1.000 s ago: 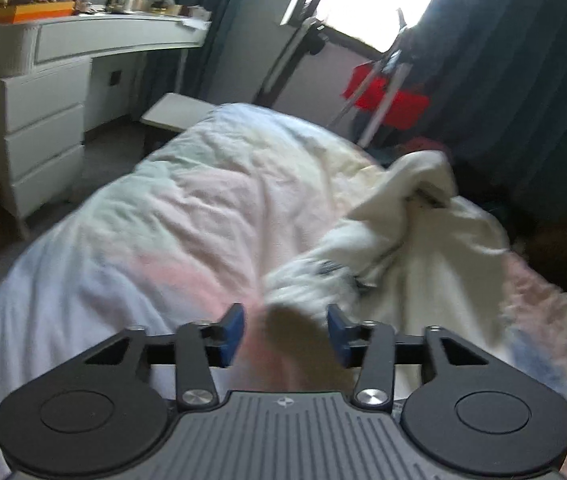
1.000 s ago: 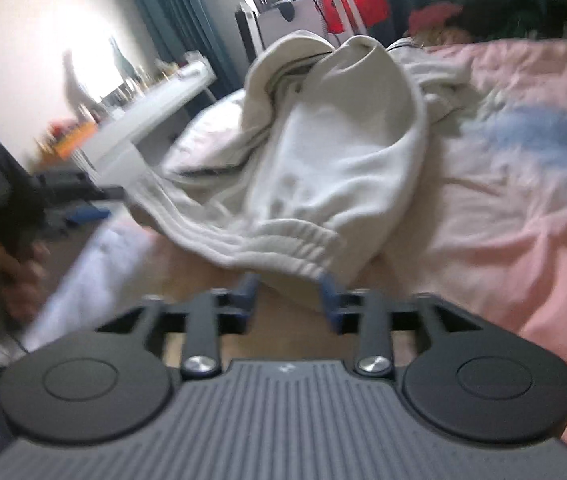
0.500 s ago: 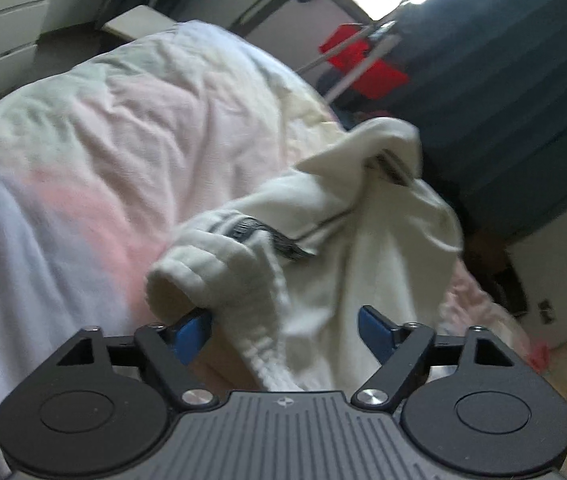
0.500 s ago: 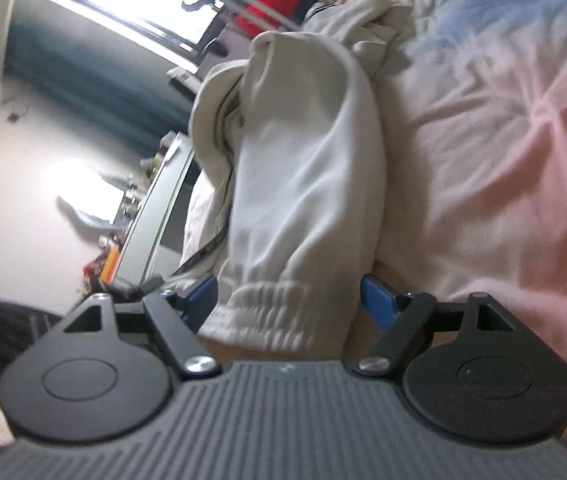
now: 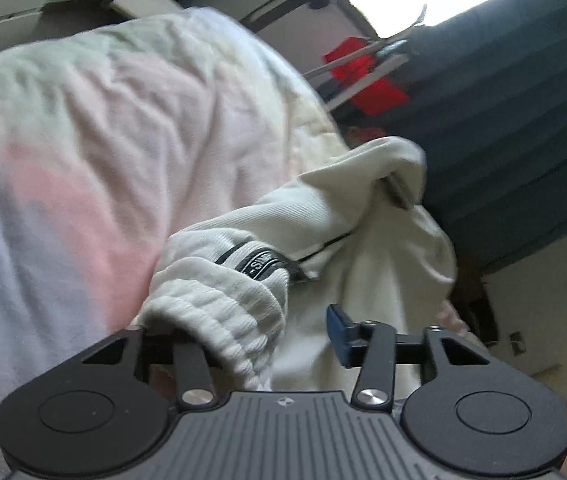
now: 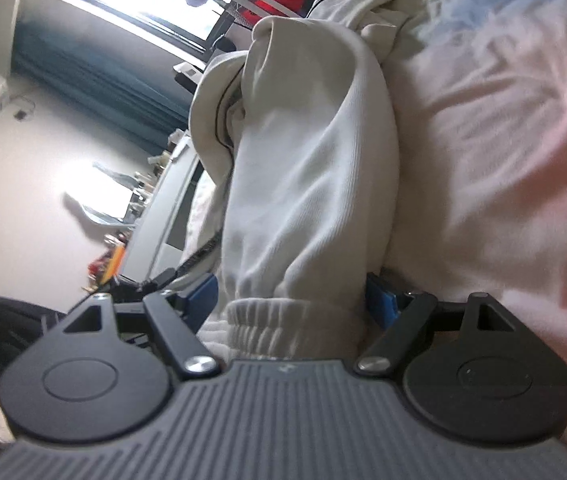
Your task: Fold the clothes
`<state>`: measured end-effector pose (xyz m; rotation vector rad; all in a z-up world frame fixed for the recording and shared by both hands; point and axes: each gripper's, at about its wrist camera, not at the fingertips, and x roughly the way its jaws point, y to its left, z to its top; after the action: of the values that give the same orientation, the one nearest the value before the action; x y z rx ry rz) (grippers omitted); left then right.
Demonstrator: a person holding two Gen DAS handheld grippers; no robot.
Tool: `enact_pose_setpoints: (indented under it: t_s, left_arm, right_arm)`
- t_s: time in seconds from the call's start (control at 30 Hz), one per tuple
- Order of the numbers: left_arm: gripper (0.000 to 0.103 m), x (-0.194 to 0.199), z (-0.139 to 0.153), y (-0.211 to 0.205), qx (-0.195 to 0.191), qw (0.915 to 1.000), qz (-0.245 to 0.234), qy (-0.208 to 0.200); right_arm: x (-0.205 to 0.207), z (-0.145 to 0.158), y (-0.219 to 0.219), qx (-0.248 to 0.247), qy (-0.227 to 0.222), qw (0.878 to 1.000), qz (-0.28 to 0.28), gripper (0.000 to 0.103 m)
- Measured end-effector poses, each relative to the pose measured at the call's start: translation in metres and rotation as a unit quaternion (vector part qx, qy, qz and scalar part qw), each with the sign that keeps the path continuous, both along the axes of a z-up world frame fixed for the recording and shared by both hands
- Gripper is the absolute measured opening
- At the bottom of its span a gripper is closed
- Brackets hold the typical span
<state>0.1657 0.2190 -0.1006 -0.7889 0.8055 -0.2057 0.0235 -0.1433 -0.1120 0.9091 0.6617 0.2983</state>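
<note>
A cream knit sweater (image 5: 347, 216) lies heaped on a bed (image 5: 83, 152) with a crumpled pink-and-white cover. The left tongs (image 5: 259, 336) gape wide around one ribbed cuff (image 5: 219, 312), not gripping. The right tongs (image 6: 293, 300) stand open astride another gathered cuff (image 6: 283, 320). Only the right view shows a cluttered dresser (image 6: 163, 216).

Daylight from window (image 6: 131, 4), blown out to white in both views. Second glare patch on wall (image 6: 103, 196) in right wrist view. Room otherwise dim; curtain (image 5: 523, 120) near black. Motion blur softens bedding (image 5: 83, 140), worst at frame edges. Strong fisheye bending; horizon tilted. Grippers' bodies dark, underexposed.
</note>
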Motion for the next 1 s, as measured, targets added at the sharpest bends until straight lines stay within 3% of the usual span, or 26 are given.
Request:
enact_pose_setpoints:
  t_s: [0.1,0.17,0.27,0.37,0.53,0.6,0.7,0.8,0.87,1.0]
  left_arm:
    - [0.038,0.002,-0.001,-0.002,0.027,0.9996,0.004,0.003]
    - [0.015,0.002,0.002,-0.004,0.049,0.9988,0.001,-0.001]
    - [0.01,-0.003,0.017,-0.001,0.064,0.9971,-0.002,-0.039]
    - [0.009,-0.012,0.032,0.012,0.042,0.9957,0.023,-0.08]
    - [0.01,-0.008,0.023,0.027,0.092,0.9921,0.072,-0.047]
    - [0.011,-0.005,0.015,0.028,0.107,0.9916,0.07,-0.023]
    - [0.018,-0.013,0.02,0.027,0.116,0.9913,0.057,-0.026]
    - [0.034,-0.022,0.025,0.026,0.125,0.9908,0.045,-0.028]
    - [0.053,-0.027,0.029,0.026,0.131,0.9903,0.036,-0.03]
    - [0.064,-0.034,0.036,0.019,0.151,0.9876,0.022,-0.037]
  right_arm:
    - [0.0,-0.003,-0.001,-0.004,0.006,1.0,-0.004,0.078]
    - [-0.002,-0.003,-0.002,-0.002,0.009,1.0,-0.007,0.078]
    - [-0.008,0.0,-0.002,-0.007,0.006,1.0,-0.011,0.079]
    - [-0.012,0.001,-0.003,-0.005,0.007,1.0,-0.017,0.079]
    - [-0.011,-0.002,-0.009,0.018,0.007,0.999,-0.029,0.08]
    - [-0.011,-0.002,-0.01,0.025,0.007,0.999,-0.031,0.08]
    - [-0.008,-0.004,-0.009,0.032,0.01,0.999,-0.025,0.077]
    - [-0.007,-0.005,-0.007,0.039,0.011,0.999,-0.02,0.076]
    - [-0.005,-0.006,-0.006,0.042,0.014,0.999,-0.021,0.076]
    - [0.003,-0.014,-0.005,0.048,0.028,0.998,-0.026,0.073]
